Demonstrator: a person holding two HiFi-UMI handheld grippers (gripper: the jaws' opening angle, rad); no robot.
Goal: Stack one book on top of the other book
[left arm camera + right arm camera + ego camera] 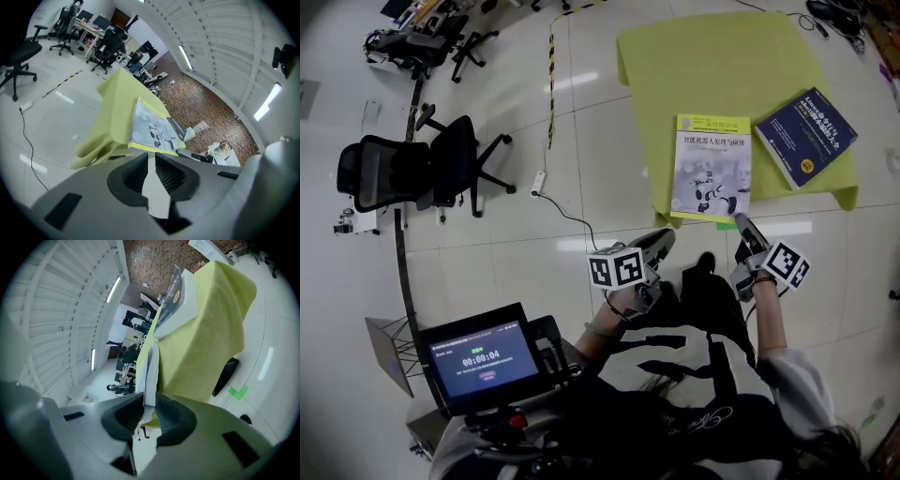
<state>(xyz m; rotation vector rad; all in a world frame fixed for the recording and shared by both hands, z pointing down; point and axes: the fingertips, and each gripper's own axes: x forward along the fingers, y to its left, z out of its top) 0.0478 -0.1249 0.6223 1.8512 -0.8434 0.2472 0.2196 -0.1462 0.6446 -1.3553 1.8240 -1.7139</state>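
Here's the white-and-yellow book [712, 169], lying flat just right of centre in the head view, at the near edge of the yellow-green cloth [712, 66] that covers the table. Its cover is face up and it sits roughly square to the frame. The blue book [806, 138] lies just beside it to the upper right, also flat, turned at an angle. So two books side by side, neither on top of the other yet.

Now the right gripper [741, 225], low and right of centre, its tip right at the white book's lower right corner. Its own view shows the claw pinching that book: the pale page edge runs up between the two dark pads, with cloth hanging to the right of it and the blue book further up the frame.

Over to the left gripper [664, 239], just below the book's lower left corner and not touching it in the head view. Its claw is parted by only a thin slit, with nothing in it. The white book sits just above the jaws in its view.

Further out, a black office chair [422, 169] stands at the left on the pale tiled floor [581, 141]. A white cable [567, 216] trails across the tiles. A small screen showing a timer [483, 359] sits at the lower left. A green tape mark [238, 392] shows on the floor in the right gripper view.
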